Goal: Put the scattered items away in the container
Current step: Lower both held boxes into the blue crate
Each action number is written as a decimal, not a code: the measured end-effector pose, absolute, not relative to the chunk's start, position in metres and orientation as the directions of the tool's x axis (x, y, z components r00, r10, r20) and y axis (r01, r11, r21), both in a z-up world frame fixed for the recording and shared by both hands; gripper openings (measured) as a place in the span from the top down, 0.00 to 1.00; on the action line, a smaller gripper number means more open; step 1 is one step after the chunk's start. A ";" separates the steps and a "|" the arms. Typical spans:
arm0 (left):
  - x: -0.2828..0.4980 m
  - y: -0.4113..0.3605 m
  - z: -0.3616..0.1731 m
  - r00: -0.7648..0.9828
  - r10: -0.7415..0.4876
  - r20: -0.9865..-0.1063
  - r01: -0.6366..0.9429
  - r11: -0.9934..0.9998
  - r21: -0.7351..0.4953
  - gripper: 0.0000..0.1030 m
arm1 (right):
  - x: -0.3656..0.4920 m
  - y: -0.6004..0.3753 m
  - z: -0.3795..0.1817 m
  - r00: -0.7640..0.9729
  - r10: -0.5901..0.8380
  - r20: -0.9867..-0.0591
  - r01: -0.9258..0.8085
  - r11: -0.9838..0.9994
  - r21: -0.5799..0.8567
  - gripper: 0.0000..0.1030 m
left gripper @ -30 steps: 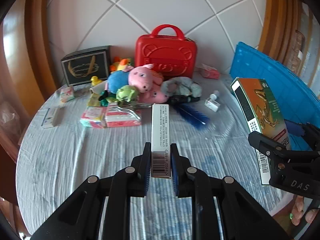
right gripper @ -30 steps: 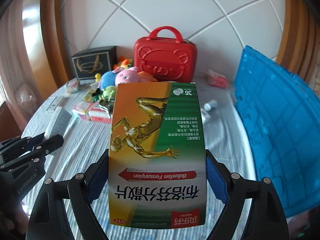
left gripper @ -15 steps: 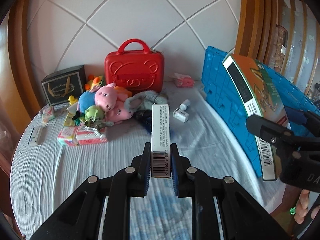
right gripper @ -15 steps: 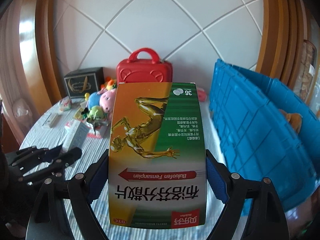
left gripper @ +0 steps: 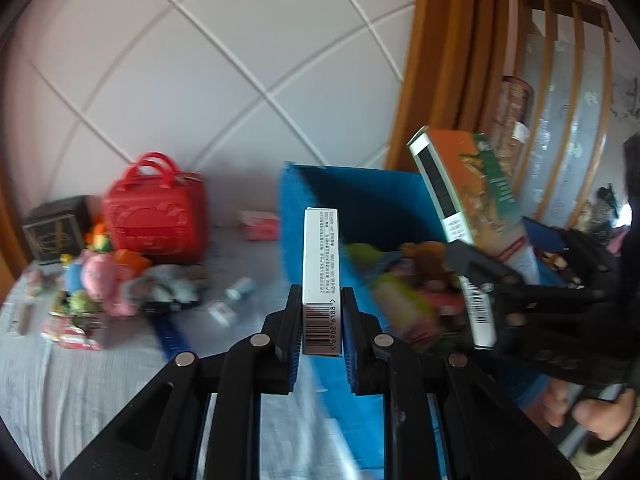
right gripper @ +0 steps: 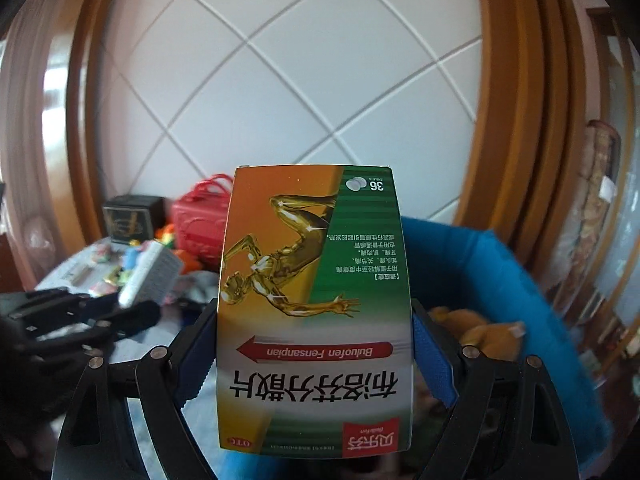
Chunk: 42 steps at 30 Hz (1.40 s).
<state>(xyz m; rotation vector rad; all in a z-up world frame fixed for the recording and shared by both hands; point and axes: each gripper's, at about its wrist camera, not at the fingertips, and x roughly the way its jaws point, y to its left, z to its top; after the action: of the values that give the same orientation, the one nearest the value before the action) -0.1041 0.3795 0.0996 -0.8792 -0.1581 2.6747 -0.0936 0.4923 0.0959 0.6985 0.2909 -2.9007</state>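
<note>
Left wrist view: my left gripper (left gripper: 321, 320) has its jaws clamped on the narrow edges of a slim white carton (left gripper: 321, 276), barcode end nearest the camera, long axis pointing forward. The carton stands in the air, over the near wall of the blue bin (left gripper: 360, 196). The bin already holds soft toys and other items, blurred beyond naming.

Right wrist view: my right gripper (right gripper: 314, 356) has its jaws spread wide and clamped on the two long sides of a broad medicine box (right gripper: 314, 308), printed face toward the camera and upside down. This box is also in the air, with the bin's rim and a yellow plush toy (right gripper: 472, 328) visible behind and below it. In the left view the same box appears tilted, above the bin's interior.

Handling judgement: both are light, hollow cardboard. They are stiff along the edges but will dent if squeezed on the broad faces. The current holds, across the side edges near one end, look sound. The glossy print may slide on the pads if either box is swung hard.

Remaining on the worktop (left gripper: 100, 392): a red case (left gripper: 154, 216), plush toys, small packets.
</note>
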 end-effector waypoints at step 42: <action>-0.261 0.585 -0.012 -0.364 0.201 -0.909 -0.342 -0.937 -0.070 0.50 | -0.267 0.668 -0.080 -0.328 0.156 -0.932 0.282 -0.925 -0.254 0.07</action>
<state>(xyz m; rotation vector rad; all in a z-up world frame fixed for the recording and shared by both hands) -0.2609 0.5851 -0.0116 -1.5357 0.1867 2.3458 -0.2674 0.6676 -0.0803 1.7719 0.5809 -2.4285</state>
